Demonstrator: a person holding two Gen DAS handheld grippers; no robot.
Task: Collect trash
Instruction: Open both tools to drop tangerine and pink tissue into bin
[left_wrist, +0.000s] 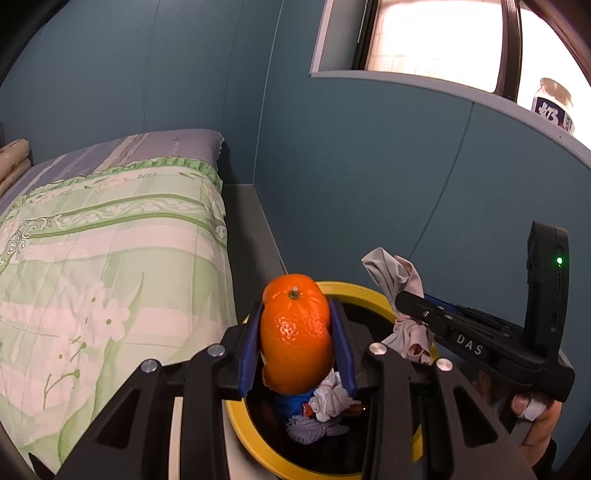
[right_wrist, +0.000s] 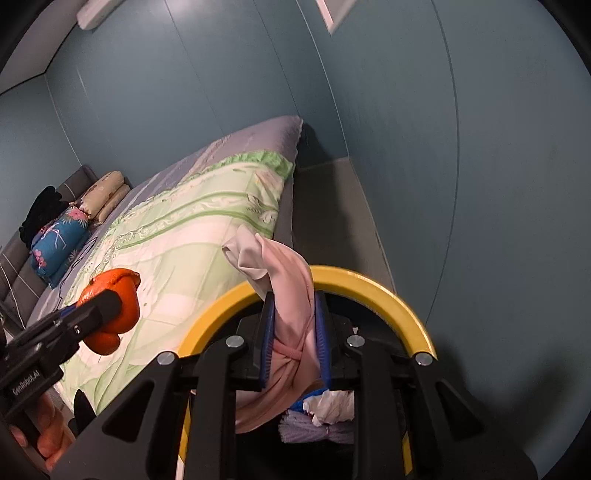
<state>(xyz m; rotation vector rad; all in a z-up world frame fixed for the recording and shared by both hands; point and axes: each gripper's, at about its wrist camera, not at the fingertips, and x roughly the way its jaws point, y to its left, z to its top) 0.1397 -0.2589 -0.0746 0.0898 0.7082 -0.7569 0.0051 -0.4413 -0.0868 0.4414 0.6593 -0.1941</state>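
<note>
While poised above the yellow-rimmed bin (left_wrist: 373, 291), left gripper (left_wrist: 295, 332) clamping orange peel (left_wrist: 295, 332), right gripper (right_wrist: 293, 339) pinching pinkish cloth (right_wrist: 291, 314).

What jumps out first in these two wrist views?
The orange peel, pinched in the left gripper right over the yellow-rimmed trash bin. Beside it, the right gripper clamps a pale pink crumpled cloth above the same bin, which already holds crumpled white paper. Behind, a bed with a green floral quilt against the blue wall.
</note>
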